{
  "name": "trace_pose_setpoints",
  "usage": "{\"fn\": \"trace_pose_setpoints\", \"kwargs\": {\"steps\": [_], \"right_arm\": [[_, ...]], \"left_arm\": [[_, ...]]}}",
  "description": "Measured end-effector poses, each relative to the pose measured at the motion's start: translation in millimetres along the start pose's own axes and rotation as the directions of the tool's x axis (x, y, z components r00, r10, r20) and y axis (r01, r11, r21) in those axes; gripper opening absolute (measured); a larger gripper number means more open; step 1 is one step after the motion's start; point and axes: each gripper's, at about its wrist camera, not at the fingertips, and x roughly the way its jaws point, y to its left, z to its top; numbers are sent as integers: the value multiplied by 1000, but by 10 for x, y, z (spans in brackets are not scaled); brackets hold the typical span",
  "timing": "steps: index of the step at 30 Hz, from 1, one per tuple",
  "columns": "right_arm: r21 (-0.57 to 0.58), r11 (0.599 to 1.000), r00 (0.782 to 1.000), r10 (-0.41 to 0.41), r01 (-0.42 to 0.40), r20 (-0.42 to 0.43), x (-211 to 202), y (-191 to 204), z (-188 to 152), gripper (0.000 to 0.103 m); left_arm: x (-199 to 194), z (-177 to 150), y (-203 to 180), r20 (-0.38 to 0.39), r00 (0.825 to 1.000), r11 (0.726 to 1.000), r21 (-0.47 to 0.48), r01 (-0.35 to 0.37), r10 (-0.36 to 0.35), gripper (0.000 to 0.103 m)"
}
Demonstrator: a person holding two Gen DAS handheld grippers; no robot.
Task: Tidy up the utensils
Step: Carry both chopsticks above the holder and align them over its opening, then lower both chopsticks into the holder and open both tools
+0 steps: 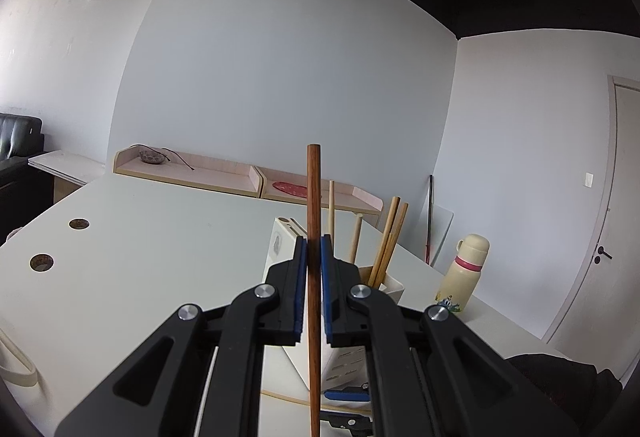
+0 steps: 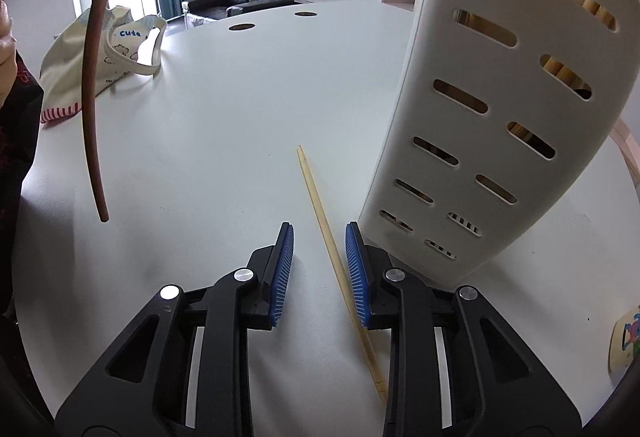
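Smooth white worktop [image 2: 224, 125] carries a slotted white plastic utensil holder [image 2: 500, 85], where pale wooden sticks [image 1: 390, 237] already stand. Left claw [image 1: 314, 269] pinches an upright dark brown wooden chopstick [image 1: 314, 277]; its slick round shaft could slip or tilt. Right claw [image 2: 319, 269], spread, straddles a pale bamboo chopstick [image 2: 336, 265] lying flat near the holder, apparently nearer the right pad, so closing might roll it away.

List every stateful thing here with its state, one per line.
left gripper: shut on dark chopstick
dark chopstick: upright, lifted
right gripper: open, straddling pale chopstick
pale chopstick: flat on table
utensil holder: upright, holding wooden utensils
thermos: capped, upright
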Motion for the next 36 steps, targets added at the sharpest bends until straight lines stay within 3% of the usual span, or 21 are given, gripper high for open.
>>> {"fn": "trace_pose_setpoints", "kwargs": {"steps": [9, 13, 19, 22, 26, 29, 36], "right_arm": [[43, 999, 998, 21, -18, -65, 190, -96, 67, 19], [55, 998, 996, 33, -29, -84, 222, -92, 112, 8], [114, 992, 993, 68, -56, -98, 191, -167, 109, 4], [194, 974, 991, 127, -119, -31, 69, -233, 78, 4], [243, 950, 977, 165, -194, 135, -271, -284, -41, 4], [231, 943, 947, 174, -239, 270, -542, -268, -123, 4], [155, 941, 822, 172, -300, 543, -1116, -262, -133, 4]], "left_arm": [[-22, -17, 91, 5, 1000, 1000, -16, -14, 14, 7], [-56, -7, 74, 14, 1000, 1000, -16, 3, -3, 7], [-45, -12, 84, 15, 1000, 1000, -17, 3, -3, 7], [-36, -22, 115, 13, 1000, 1000, -26, -6, 6, 7], [-46, -27, 146, 20, 1000, 999, -41, -17, 18, 7], [-46, -7, 96, 31, 999, 999, -32, -12, 13, 7], [-39, 99, -206, 34, 998, 997, 55, 54, -56, 7]]}}
